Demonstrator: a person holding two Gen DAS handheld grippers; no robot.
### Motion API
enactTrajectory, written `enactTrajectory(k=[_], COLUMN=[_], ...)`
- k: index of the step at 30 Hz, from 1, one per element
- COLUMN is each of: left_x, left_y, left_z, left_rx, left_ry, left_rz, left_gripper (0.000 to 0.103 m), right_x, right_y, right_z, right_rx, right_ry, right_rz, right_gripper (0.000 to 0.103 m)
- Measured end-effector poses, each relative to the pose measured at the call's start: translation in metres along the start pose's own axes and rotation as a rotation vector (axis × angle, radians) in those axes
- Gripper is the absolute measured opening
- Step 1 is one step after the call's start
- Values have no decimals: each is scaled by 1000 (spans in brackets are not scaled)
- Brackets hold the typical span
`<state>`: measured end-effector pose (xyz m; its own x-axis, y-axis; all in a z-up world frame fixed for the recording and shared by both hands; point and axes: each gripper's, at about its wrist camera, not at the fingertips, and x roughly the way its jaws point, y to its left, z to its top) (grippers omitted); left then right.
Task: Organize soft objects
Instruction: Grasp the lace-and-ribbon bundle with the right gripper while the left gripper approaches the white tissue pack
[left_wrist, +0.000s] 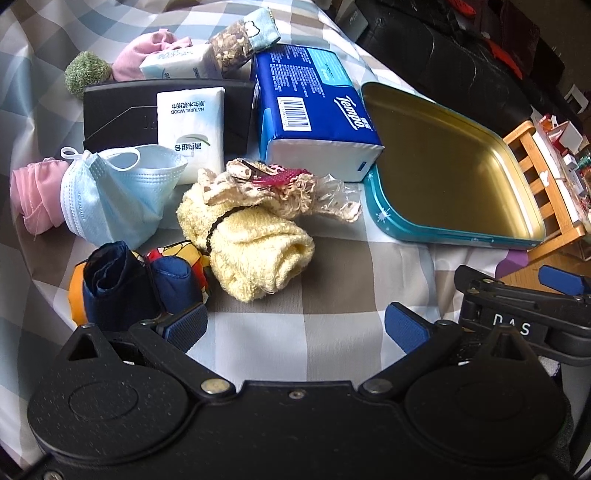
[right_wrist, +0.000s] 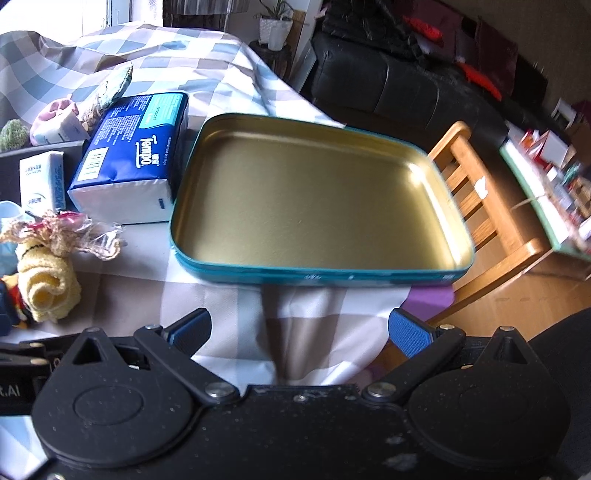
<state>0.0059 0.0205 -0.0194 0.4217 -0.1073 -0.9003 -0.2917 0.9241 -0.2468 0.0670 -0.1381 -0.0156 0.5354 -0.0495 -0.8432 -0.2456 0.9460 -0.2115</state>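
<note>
My left gripper (left_wrist: 295, 326) is open and empty, just short of a rolled yellow towel (left_wrist: 255, 254) with a lace doily (left_wrist: 258, 184) on it. Around it lie a blue face mask (left_wrist: 118, 195), a pink cloth (left_wrist: 37, 199), a navy and orange cloth bundle (left_wrist: 125, 284), a white tissue pack (left_wrist: 192, 133) and a blue Tempo tissue pack (left_wrist: 314, 107). My right gripper (right_wrist: 299, 330) is open and empty before an empty teal tin tray (right_wrist: 314, 206), also in the left wrist view (left_wrist: 443, 166). The towel (right_wrist: 48, 280) and Tempo pack (right_wrist: 133, 155) lie left of it.
A black box (left_wrist: 122, 110) stands behind the mask. A green fuzzy ball (left_wrist: 86, 72), another pink cloth (left_wrist: 140, 55), a small tissue pack (left_wrist: 173, 64) and a patterned pouch (left_wrist: 243, 37) lie farther back. A wooden chair (right_wrist: 491, 206) stands beyond the checked tablecloth's (right_wrist: 221, 306) right edge.
</note>
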Motion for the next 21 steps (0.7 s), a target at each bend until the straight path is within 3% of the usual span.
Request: enactTrajectory(k=[8,16,21], left_x=[-25,-45,-42], left_y=[17,38,48], left_z=[30,79,102], left_rx=[3,61,93], left_ry=[39,3,30], left_rz=[-40,69,99], left_gripper=[99,99,99], right_x=[-1,-5,-4], right_y=[3,17,42], right_z=[11,40,59], right_rx=[49,86,56], right_ry=[74,95,102], right_rz=[111,257,343], right_gripper=[102,102,102])
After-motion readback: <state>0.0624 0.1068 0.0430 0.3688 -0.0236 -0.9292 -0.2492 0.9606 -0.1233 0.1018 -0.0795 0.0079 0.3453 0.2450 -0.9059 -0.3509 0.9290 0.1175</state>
